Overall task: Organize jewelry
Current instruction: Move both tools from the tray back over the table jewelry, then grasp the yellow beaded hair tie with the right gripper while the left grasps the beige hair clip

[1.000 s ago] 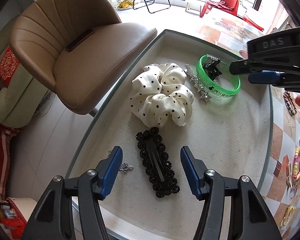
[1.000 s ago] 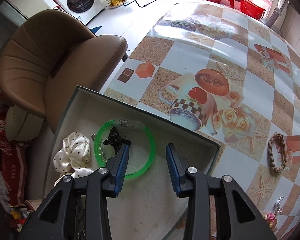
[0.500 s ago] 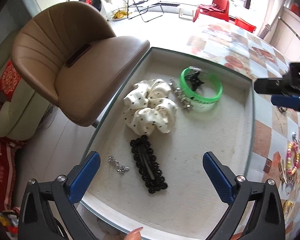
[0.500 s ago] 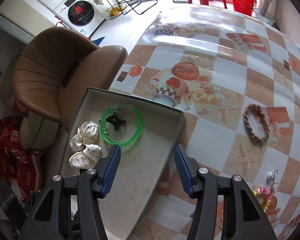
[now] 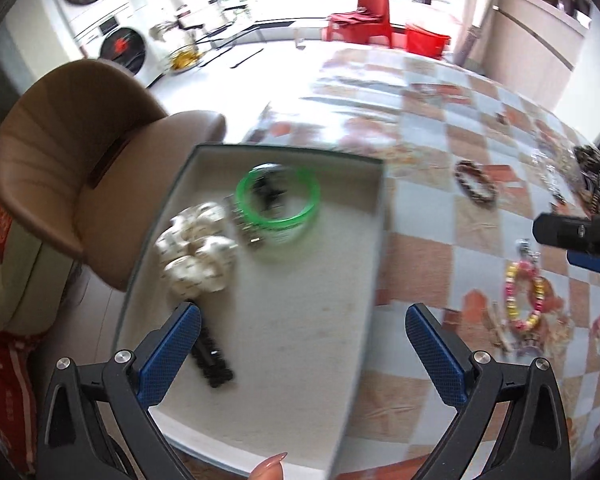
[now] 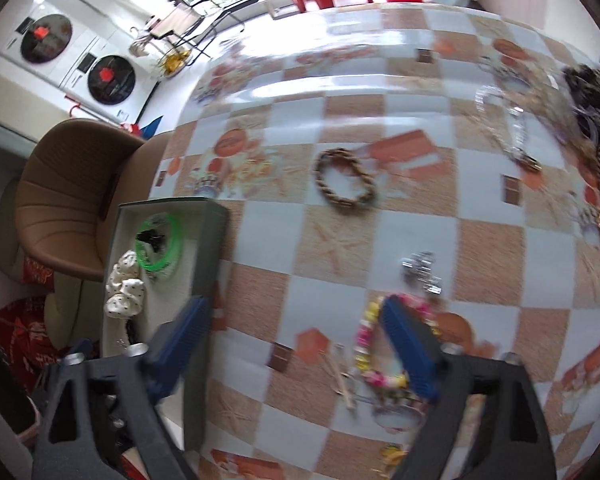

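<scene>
Both hand-held grippers are spread wide and empty: left hand-held gripper [image 5: 302, 342] over the tray [image 5: 374, 240], right hand-held gripper [image 6: 294, 340] just right of the tray, above a bead bracelet [image 6: 366, 344]. In the tray: green bangle [image 5: 278, 204], white scrunchie [image 5: 196, 254], black clip [image 5: 212, 354]. A brown bracelet [image 6: 345, 181] lies on the worktop [image 6: 384, 236], further right of the tray.

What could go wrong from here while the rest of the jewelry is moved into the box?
1. The box sits at the table edge beside the chair; a bump may push it off.
2. The colourful bead bracelet lies against a thin stick and other small pieces, so the open right gripper may catch several at once.
3. Both views are blurred, so aim may suffer.
</scene>
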A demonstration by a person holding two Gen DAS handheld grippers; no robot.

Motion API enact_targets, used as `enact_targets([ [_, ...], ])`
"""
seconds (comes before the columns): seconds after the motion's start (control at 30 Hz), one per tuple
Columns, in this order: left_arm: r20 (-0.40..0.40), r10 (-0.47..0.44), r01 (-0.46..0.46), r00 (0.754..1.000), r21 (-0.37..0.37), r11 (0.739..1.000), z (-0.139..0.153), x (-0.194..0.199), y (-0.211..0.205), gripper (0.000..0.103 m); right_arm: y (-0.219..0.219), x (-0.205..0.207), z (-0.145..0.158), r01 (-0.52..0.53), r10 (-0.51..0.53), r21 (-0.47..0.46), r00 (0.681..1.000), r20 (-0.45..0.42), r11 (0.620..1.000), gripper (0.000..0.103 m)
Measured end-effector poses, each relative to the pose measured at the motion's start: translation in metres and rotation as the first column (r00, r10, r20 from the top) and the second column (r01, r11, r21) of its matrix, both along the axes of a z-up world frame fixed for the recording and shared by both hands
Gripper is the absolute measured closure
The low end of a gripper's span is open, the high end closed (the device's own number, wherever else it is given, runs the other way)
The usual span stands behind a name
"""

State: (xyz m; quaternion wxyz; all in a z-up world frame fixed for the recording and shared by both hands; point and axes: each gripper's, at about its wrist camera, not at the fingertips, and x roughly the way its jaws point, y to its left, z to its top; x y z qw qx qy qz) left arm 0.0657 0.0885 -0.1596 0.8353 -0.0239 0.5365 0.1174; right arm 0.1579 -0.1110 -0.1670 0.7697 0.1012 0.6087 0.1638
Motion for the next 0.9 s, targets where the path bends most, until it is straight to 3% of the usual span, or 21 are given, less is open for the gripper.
enact_targets([
  [0.23, -0.006, -0.078, 0.078, 0.997, -0.035, 0.996, -0.001, 0.012, -0.042, 0.000, -0.052, -0.014, -0.010, 0.042, -0.044, -0.089, 0.999, -0.026, 0.995, 0.000],
  [0.5, -0.059, -0.166, 0.160, 0.984, -0.089, 0.983, -0.019, 0.019, -0.083, 0.000, -0.096, -0.034, -0.022, 0.092, -0.102, -0.129, 0.992, -0.072, 0.987, 0.000],
  [0.9, -0.150, -0.258, 0.234, 0.954, -0.162, 0.959, -0.056, 0.019, -0.113, 0.000, -0.098, -0.097, -0.033, -0.069, 0.050, -0.230, 0.995, -0.089, 0.971, 0.000],
])
